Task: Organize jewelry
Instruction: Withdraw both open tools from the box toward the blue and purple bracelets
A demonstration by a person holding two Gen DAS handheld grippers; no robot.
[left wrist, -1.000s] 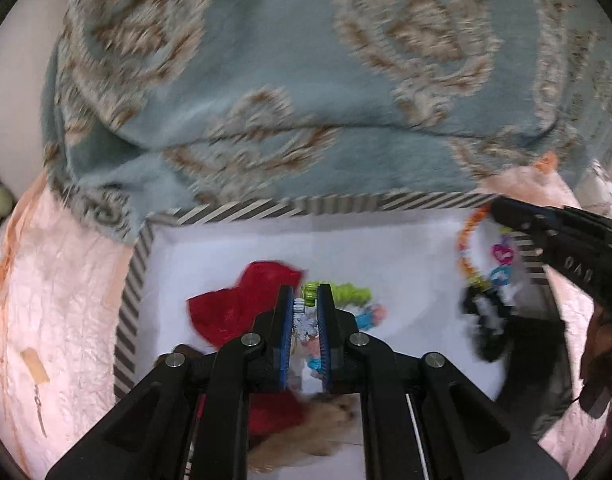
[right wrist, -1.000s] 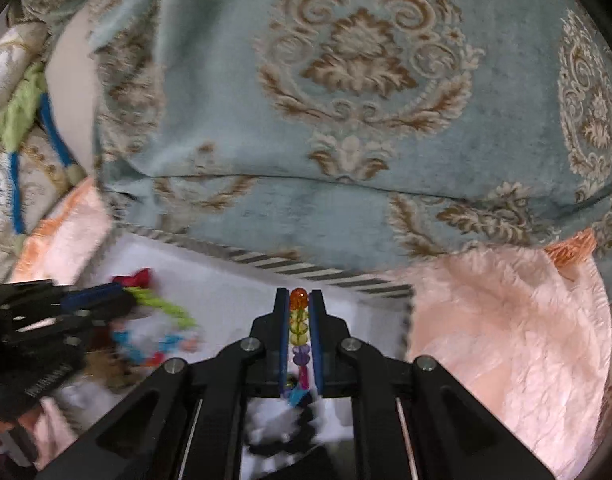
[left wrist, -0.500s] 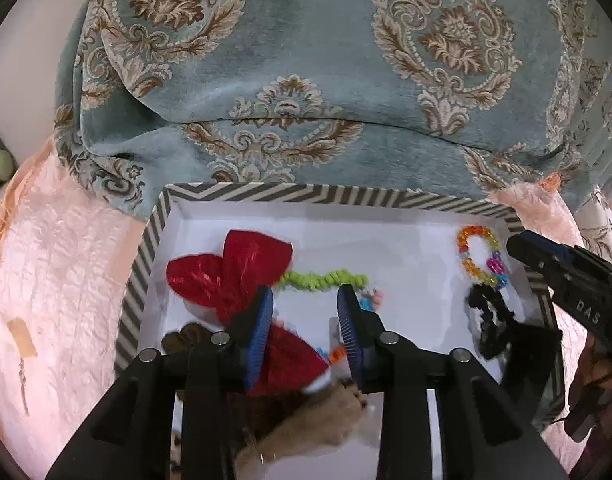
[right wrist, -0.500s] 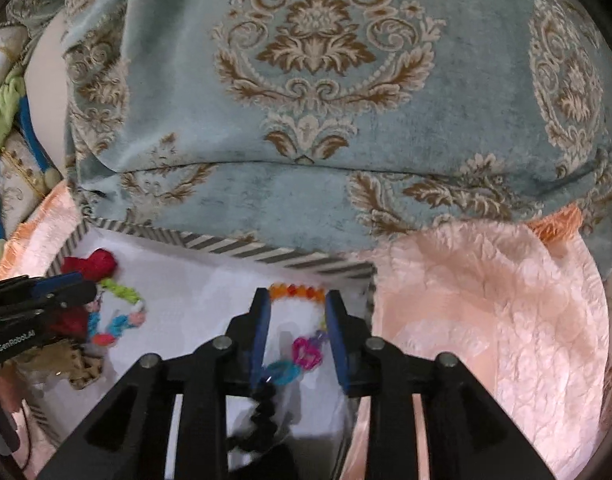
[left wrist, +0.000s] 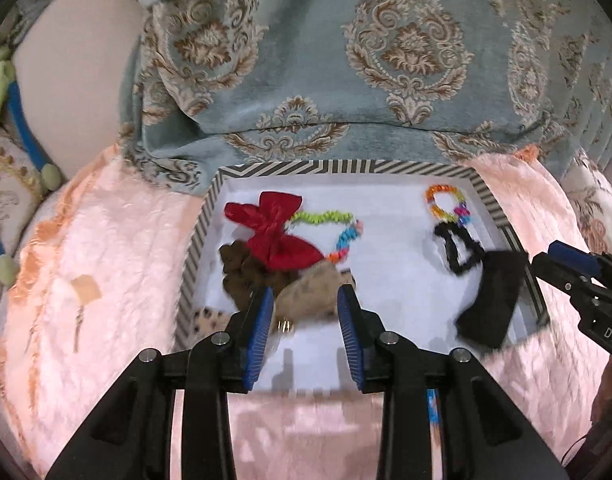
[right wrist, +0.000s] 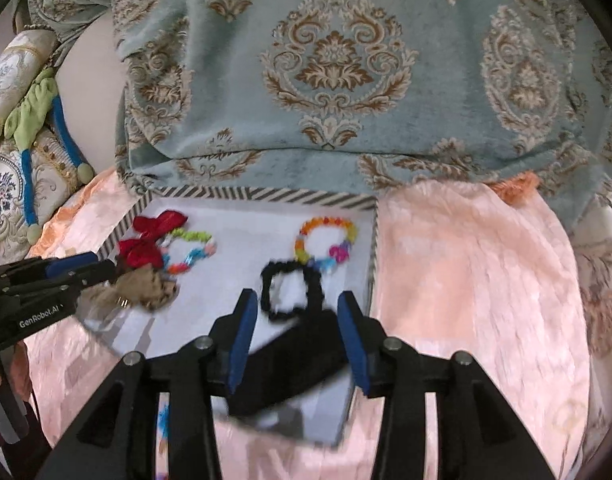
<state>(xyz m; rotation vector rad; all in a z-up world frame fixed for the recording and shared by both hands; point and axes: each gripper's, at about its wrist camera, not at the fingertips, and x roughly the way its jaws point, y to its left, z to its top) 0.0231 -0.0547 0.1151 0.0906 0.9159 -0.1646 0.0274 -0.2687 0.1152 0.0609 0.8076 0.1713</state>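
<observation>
Rainbow beads of the bracelet (right wrist: pixel 325 240) are lying in the striped tray (right wrist: pixel 266 194), just past the right gripper (right wrist: pixel 298 320), whose jaws have just been opening, holding nothing. Left gripper (left wrist: pixel 306 320) is hanging open too, over the red bow (left wrist: pixel 278 232).

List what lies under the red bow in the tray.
The red bow overlaps a brown scrunchie and a tan one. Whatever else it covers is hidden.
</observation>
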